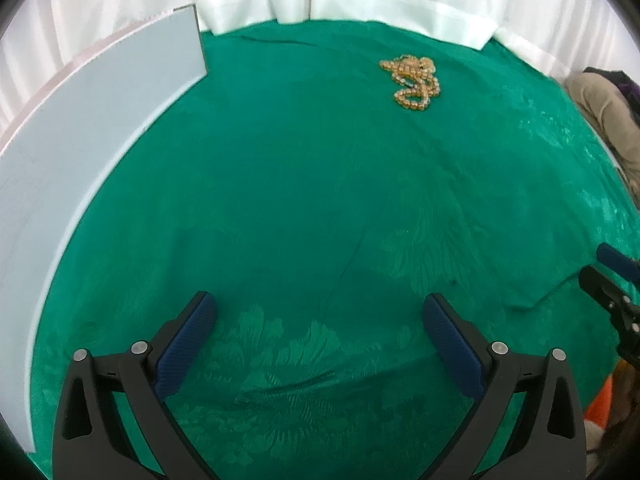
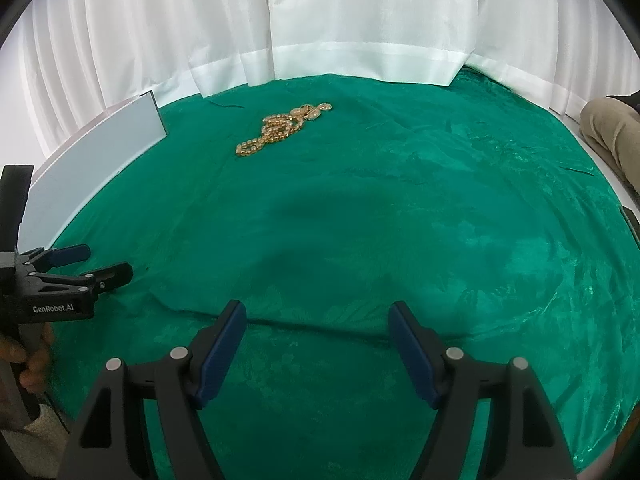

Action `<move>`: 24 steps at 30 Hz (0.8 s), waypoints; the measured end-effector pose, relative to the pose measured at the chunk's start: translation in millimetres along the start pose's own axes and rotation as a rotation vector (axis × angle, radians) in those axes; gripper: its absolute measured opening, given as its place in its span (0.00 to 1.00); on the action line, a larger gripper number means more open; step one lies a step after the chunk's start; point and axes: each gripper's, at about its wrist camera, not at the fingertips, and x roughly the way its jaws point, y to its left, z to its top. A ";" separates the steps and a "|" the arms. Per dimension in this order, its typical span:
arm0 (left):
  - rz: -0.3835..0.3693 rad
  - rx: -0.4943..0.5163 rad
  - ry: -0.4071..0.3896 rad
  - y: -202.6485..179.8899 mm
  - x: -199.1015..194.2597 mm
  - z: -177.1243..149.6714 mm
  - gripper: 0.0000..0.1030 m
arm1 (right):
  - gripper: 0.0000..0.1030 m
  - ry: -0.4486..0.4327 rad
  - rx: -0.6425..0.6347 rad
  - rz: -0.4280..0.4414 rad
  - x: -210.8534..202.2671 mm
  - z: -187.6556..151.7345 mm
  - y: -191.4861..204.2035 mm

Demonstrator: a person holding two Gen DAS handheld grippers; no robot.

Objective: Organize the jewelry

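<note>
step: reach | necklace (image 1: 411, 81) heaped far on green cloth (image 1: 304, 200), ahead-right of my left gripper (image 1: 320, 336), ahead-left of right gripper (image 2: 318, 344) | both jaws wide open, empty | neither clearly nearer

Green cloth (image 2: 360, 220) lies flat with low wrinkles; wide bare stretch from the near edge to the far hem.

Left side: pale grey board (image 1: 80, 152) stands along the cloth's edge, walling off that flank from near to far.

Far side: white curtain (image 2: 360, 20) hangs down to the cloth, closing the back.

Only item on the open cloth: gold bead necklace (image 1: 412, 80), heaped near the far edge, well apart from board and curtain; bare cloth all round it.

Right gripper (image 2: 318, 320) and left gripper (image 1: 320, 316), jaws spread, hover over near cloth, nothing between fingers. They sit side by side, near each other.

Far right: someone's tan-clad leg (image 2: 612, 128) at the table edge.
</note>
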 end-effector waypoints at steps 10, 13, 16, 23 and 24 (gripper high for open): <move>-0.158 -0.041 -0.046 5.2 -50.5 52.2 0.99 | 0.73 -0.019 0.040 -0.010 -4.9 -1.0 -17.7; -0.251 -0.060 -0.055 2.9 -57.0 82.3 0.99 | 0.73 -0.027 0.053 -0.007 -7.1 -1.2 -22.2; -0.321 -0.067 -0.047 -3.1 -49.0 113.5 0.99 | 0.73 -0.038 0.067 -0.005 -10.0 -1.8 -25.8; -0.259 0.047 -0.028 -47.4 17.2 162.8 0.99 | 0.73 -0.029 0.094 -0.004 -4.4 -2.3 -36.4; -0.239 0.067 -0.028 -54.9 27.7 168.3 0.99 | 0.73 -0.029 0.096 -0.004 -4.7 -2.2 -37.8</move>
